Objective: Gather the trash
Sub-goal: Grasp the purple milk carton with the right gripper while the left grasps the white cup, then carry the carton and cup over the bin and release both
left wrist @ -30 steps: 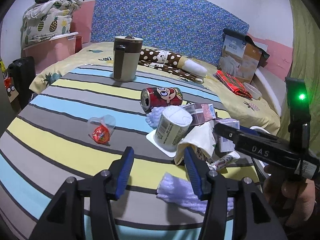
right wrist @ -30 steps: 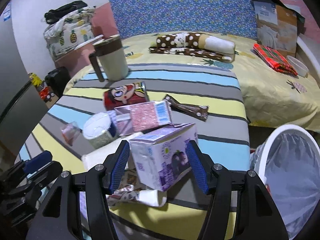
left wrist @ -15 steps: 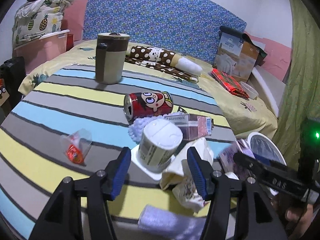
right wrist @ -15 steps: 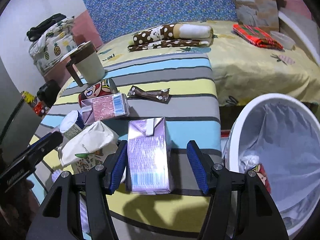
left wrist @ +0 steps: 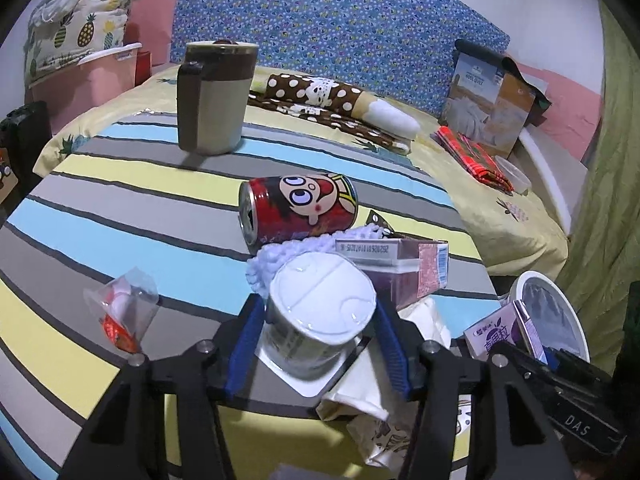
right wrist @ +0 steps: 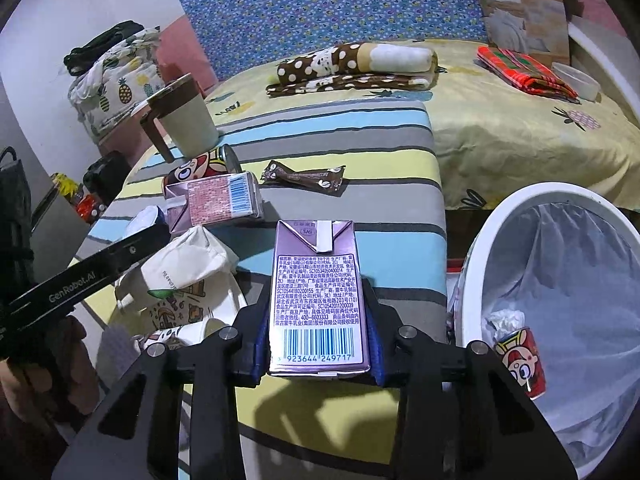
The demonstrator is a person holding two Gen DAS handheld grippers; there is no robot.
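Note:
A white foil-lidded cup lies tipped on the striped table between the blue pads of my left gripper. The jaws are closing, with a slim gap still showing at the cup's right side. My right gripper is closing on a purple milk carton, and its pads press both long sides. A white bin with a clear liner stands just right of the carton and holds a red can. More trash lies around: a red cartoon can, a pink carton, a brown wrapper.
A clear wrapper with red scraps lies left of the cup. A white paper bag sits between the two grippers. A brown-and-beige mug stands at the table's far side, with a bed behind it.
My left gripper moved forward until the white cup sat between its fingers. The right jaws narrowed onto the purple carton, which now lies lengthwise between them.

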